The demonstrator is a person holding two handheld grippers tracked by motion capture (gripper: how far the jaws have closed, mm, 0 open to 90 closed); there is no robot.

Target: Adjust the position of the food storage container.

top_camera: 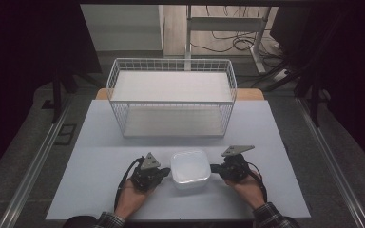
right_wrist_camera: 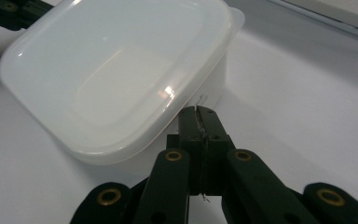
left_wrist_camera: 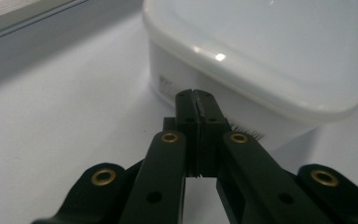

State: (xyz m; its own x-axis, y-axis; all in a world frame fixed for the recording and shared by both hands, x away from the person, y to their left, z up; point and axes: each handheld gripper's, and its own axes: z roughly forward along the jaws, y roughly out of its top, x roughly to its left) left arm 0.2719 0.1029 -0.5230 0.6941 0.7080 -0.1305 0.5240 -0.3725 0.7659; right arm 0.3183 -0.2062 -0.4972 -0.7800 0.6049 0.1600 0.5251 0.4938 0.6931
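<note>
White table (top_camera: 100, 156), wire basket (top_camera: 171, 97) at far edge | lidded container (top_camera: 189, 168) near front edge, flanked by left gripper (top_camera: 164, 172) and right gripper (top_camera: 215, 168), both closed, empty | risk: container squeezed, slid or tipped if pinched unevenly.

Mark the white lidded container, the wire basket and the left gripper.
white lidded container (top_camera: 189, 167): high view, middle of its lid.
wire basket (top_camera: 171, 62): high view, far top rim.
left gripper (left_wrist_camera: 196, 100): left gripper view, tips of its shut jaws, at the container's side.
</note>
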